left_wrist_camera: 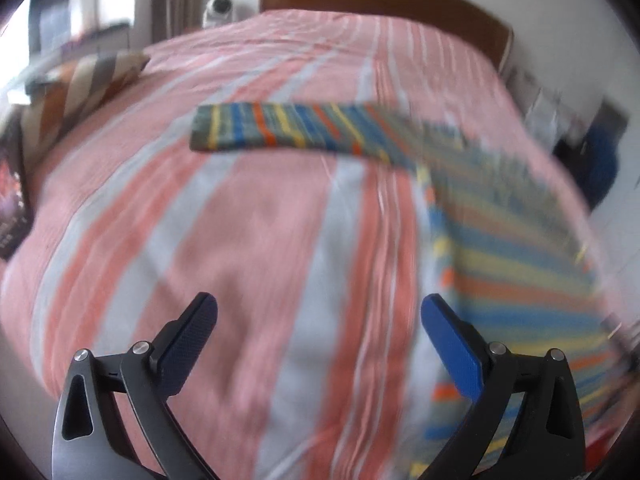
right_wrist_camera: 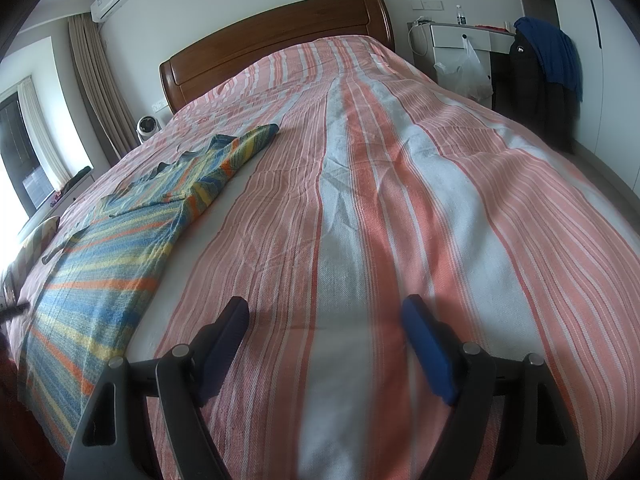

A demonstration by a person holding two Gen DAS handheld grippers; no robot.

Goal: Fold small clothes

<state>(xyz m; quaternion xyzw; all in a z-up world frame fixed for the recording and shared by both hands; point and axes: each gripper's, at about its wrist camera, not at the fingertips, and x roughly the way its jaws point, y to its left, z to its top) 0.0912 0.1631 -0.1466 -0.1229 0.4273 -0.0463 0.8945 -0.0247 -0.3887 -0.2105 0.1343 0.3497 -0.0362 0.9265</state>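
One striped garment (right_wrist_camera: 120, 240) lay spread on the pink-and-white striped bedspread (right_wrist_camera: 360, 200), toward the left side of the bed as the right wrist view showed it, its body flat and one sleeve (right_wrist_camera: 248, 148) stretched out toward the wooden headboard (right_wrist_camera: 280, 36). In the blurred left wrist view the other sleeve (left_wrist_camera: 280, 132) lay as a flat band across the bedspread, with the body of the garment running down the right of that picture. Judged from this layout, the folding had not visibly begun: the garment appeared only laid out, no fold could be made out, and the sleeves and body remained to be turned in. No other clothes to fold showed on the bed. Left gripper (left_wrist_camera: 320, 336) had its jaws spread wide, with nothing between them and only bedspread beneath; the garment's edge lay just beside its right finger. Right gripper (right_wrist_camera: 326, 340) likewise stood released and wide over bare bedspread, well to the right of the garment, grasping and touching nothing.
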